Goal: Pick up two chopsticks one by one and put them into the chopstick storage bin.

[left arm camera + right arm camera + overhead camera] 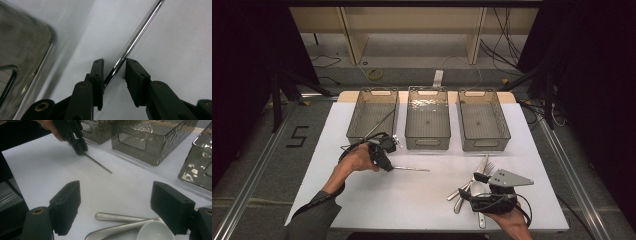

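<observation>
Chopstick (135,37) between left hand-held gripper (114,65) pads, on open tabletop (412,200).

White worktop (422,200); three smoke-grey translucent bins (427,125) with a rippled pattern in their walls. Shiny silver metal rod (135,37); matte silver cutlery pile (469,190) with one white spoon bowl (155,231). Black left hand-held gripper (113,68); black right hand-held gripper (115,205) bearing a grey plate (509,178).
</observation>
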`<action>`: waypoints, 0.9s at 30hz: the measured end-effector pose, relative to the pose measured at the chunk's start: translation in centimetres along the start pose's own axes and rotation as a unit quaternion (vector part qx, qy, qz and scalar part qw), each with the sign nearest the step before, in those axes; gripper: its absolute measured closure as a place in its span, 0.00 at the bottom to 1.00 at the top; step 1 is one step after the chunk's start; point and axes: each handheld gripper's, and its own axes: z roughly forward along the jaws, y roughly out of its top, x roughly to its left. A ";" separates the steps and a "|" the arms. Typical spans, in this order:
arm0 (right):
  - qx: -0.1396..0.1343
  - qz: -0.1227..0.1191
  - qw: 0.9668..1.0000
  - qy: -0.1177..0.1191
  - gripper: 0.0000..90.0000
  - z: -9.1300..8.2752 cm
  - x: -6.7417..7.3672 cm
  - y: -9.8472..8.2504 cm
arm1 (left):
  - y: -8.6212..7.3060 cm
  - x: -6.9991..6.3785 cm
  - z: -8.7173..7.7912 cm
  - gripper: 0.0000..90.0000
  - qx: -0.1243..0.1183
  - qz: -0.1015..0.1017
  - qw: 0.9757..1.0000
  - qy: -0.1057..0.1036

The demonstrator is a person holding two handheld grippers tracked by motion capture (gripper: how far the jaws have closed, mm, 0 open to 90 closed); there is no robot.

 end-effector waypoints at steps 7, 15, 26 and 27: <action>0.001 0.000 1.000 0.000 0.28 0.0 0.0 0.0 | 0.0 -0.1 -0.1 0.77 0.011 0.017 1.000 -0.001; 0.002 0.001 1.000 0.000 0.28 0.0 0.0 0.0 | 0.1 -0.2 -0.1 0.80 0.021 0.035 0.999 -0.001; 0.005 0.003 1.000 -0.001 0.28 0.0 0.0 0.0 | 0.2 -0.4 -0.1 0.87 0.027 0.050 0.998 -0.005; 0.005 0.003 1.000 -0.002 0.28 -0.1 0.0 0.0 | 0.2 -0.4 -0.1 0.88 0.027 0.051 0.998 -0.005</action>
